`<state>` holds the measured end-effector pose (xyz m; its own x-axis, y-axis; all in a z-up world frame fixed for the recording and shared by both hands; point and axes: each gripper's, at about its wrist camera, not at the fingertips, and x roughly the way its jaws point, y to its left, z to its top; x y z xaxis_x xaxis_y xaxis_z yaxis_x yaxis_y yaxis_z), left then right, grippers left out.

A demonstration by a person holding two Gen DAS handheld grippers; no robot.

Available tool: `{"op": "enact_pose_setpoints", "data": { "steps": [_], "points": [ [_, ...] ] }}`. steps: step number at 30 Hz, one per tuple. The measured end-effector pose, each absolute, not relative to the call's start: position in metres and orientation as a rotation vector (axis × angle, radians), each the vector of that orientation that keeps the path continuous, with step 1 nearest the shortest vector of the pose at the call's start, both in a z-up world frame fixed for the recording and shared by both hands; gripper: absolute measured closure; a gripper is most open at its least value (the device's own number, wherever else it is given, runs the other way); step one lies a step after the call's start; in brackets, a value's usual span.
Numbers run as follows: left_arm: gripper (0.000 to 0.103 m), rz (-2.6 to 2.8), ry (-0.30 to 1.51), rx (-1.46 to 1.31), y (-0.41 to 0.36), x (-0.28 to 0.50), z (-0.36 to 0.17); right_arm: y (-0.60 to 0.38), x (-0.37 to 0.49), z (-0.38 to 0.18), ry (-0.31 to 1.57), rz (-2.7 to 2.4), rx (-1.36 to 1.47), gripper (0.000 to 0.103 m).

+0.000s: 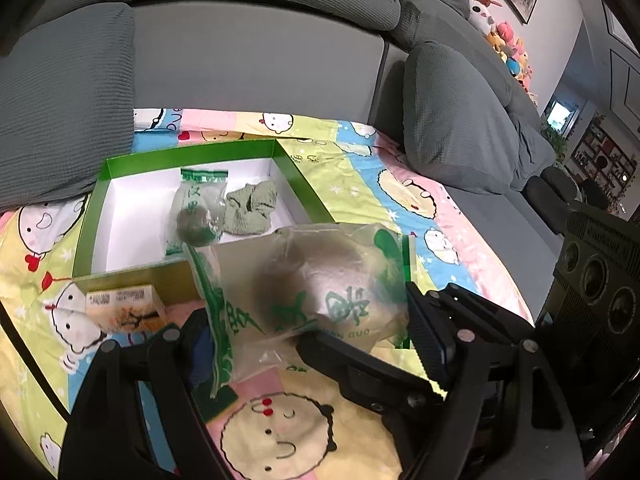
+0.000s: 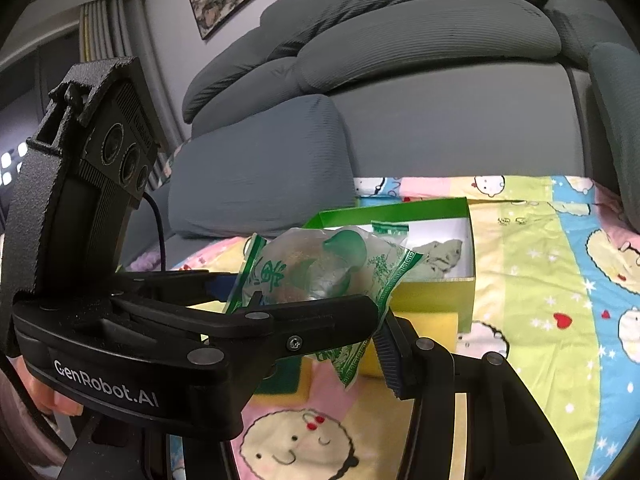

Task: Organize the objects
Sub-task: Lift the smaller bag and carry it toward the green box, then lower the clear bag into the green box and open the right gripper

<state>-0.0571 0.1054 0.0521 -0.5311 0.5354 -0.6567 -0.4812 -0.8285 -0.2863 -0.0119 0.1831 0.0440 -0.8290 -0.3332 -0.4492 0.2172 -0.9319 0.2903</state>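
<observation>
A clear plastic bag with green print holds a round brownish lump and hangs above the cartoon blanket. My left gripper is shut on the bag's near edge; it crosses the right wrist view, holding the same bag. My right gripper sits just below the bag's lower corner; only its right finger shows, so its state is unclear. Behind stands an open green box with a white inside, holding a second printed bag and a green knitted cloth.
A small orange carton lies by the box's near wall. A yellow-and-green sponge lies under the grippers. Grey sofa cushions ring the blanket. Plush toys sit on the sofa back.
</observation>
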Motion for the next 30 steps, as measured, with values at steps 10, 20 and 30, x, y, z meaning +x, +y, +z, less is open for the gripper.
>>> {"op": "enact_pose_setpoints", "data": {
  "steps": [10, 20, 30],
  "points": [
    [0.023, 2.325, -0.109, -1.006, 0.104, -0.1, 0.06, 0.19, -0.049, 0.051, -0.31, -2.76, 0.717, 0.051],
    [0.023, 2.314, -0.146, -1.064, 0.089, -0.148, 0.046, 0.19, -0.101, 0.041, -0.291, -2.736, 0.807, 0.051],
    [0.023, 2.295, -0.241, -1.161, 0.071, -0.191, 0.017, 0.184, -0.146, 0.017, -0.269, -2.699, 0.949, 0.051]
  ]
}}
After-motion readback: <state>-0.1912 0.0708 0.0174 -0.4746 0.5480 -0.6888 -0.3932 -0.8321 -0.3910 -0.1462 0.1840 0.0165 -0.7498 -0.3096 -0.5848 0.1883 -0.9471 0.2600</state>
